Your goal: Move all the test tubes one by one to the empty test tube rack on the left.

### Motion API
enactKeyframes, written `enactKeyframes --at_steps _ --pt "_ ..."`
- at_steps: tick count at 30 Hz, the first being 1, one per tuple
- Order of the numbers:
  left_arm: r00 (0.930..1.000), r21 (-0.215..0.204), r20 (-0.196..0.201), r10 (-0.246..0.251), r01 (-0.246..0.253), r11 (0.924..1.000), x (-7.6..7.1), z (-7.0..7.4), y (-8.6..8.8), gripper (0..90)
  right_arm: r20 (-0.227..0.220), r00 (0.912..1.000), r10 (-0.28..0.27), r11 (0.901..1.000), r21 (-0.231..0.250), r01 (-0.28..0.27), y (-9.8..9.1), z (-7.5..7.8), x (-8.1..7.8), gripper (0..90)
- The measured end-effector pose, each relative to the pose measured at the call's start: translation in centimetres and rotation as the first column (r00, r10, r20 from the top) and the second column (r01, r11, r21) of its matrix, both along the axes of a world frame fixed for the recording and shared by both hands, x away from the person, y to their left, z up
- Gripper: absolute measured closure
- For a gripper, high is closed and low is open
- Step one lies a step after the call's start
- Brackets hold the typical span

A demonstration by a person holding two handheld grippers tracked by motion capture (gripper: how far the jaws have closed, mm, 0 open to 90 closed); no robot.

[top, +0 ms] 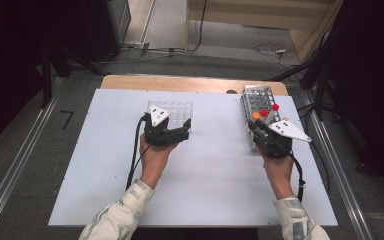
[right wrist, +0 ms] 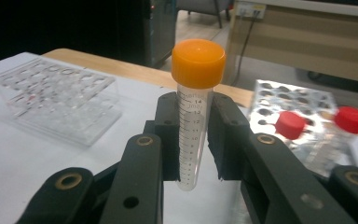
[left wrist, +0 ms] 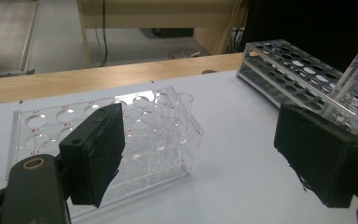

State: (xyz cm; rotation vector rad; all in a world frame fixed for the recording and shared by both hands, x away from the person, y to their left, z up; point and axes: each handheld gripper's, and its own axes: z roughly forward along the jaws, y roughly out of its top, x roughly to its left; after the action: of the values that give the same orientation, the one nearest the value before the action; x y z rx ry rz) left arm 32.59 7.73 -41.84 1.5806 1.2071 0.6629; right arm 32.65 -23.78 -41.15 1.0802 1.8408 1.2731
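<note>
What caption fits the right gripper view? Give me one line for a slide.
Right gripper shut on an upright orange-capped tube, lifted clear of the metal rack.

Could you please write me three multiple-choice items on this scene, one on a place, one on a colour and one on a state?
1. Where is the clear rack?
A. By the left gripper
B. On the floor
C. On top of the metal rack

2. What colour is the cap on the tube in the right gripper?
A. Blue
B. Orange
C. Green

3. How do the left gripper's jaws stand?
A. Shut on a tube
B. Shut on the clear rack
C. Open, holding nothing

Answers:
1 A, the rack lies on the table just ahead of it.
2 B, the orange cap rises above the jaws.
3 C, the pads stand wide apart.
</note>
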Motion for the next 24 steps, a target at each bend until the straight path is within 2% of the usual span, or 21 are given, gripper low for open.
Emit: enactKeyframes --at_steps 13,24 --pt "0.9997 0.001 0.001 -0.026 0.026 0.9997 -0.2 -0.1 -0.6 16.6 -0.038 0.9943 0.100 0.9942 -0.036 -0.101 6.6 -1.9 0.4 71.9" --pt "0.9975 -0.001 0.016 -0.069 0.070 0.9976 -0.5 -0.2 -1.7 19.2 -0.079 0.9855 0.151 0.9871 -0.043 -0.154 10.3 -3.5 0.8 71.9"
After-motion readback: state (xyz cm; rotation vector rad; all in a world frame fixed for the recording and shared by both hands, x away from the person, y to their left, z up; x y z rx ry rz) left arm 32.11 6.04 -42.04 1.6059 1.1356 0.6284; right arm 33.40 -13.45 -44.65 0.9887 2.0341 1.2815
